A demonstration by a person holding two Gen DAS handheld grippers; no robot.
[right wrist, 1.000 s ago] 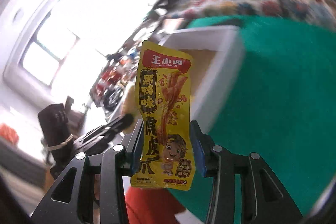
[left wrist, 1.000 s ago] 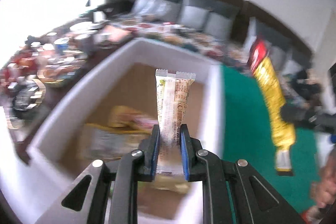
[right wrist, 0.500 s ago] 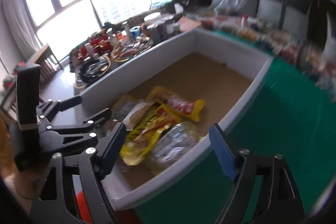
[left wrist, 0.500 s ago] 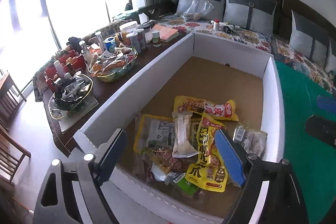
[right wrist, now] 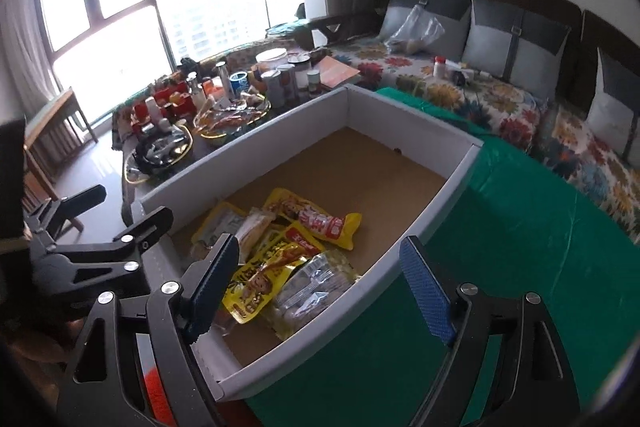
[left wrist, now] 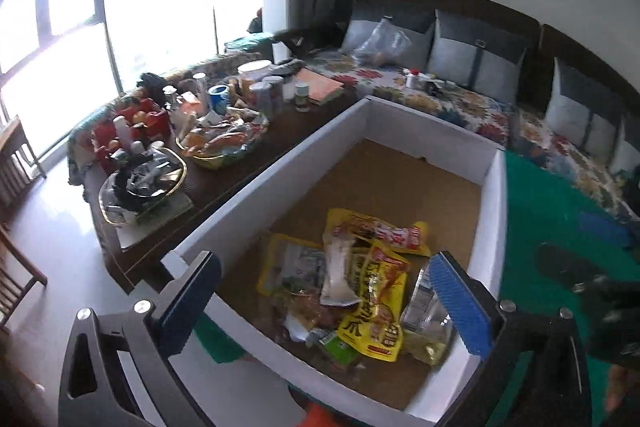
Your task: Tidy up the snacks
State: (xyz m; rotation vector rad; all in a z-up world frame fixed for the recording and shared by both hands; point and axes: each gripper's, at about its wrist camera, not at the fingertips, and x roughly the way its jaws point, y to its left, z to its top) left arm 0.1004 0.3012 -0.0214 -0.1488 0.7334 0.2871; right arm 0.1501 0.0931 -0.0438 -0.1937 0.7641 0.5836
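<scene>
- Your left gripper (left wrist: 326,301) is spread wide and holds nothing; it hovers over the near end of the box (left wrist: 272,183).
- Your right gripper (right wrist: 320,285) is spread just as wide, also bare, over the box's near right wall, with green cloth (right wrist: 500,227) beneath its right finger.
- Only your right view shows the left gripper from outside, as a black frame at the left edge, beside the box's near left corner.
- The snacks (left wrist: 352,279) lie heaped at the near end of the box floor: a yellow pack (left wrist: 376,307) on top, a pale bar (left wrist: 338,275) just left of it, a yellow-red pack (left wrist: 380,231) behind, a clear bag (right wrist: 316,287) against the right wall.
- Your left view shows small packets at the near edge of the heap; your right finger hides that part in the other view.
- The far half of the box floor is brown card.
- Left of the box stands a dark table (left wrist: 296,123) crowded with jars and baskets.
- Farthest, a floral sofa (right wrist: 460,87) with grey cushions.
</scene>
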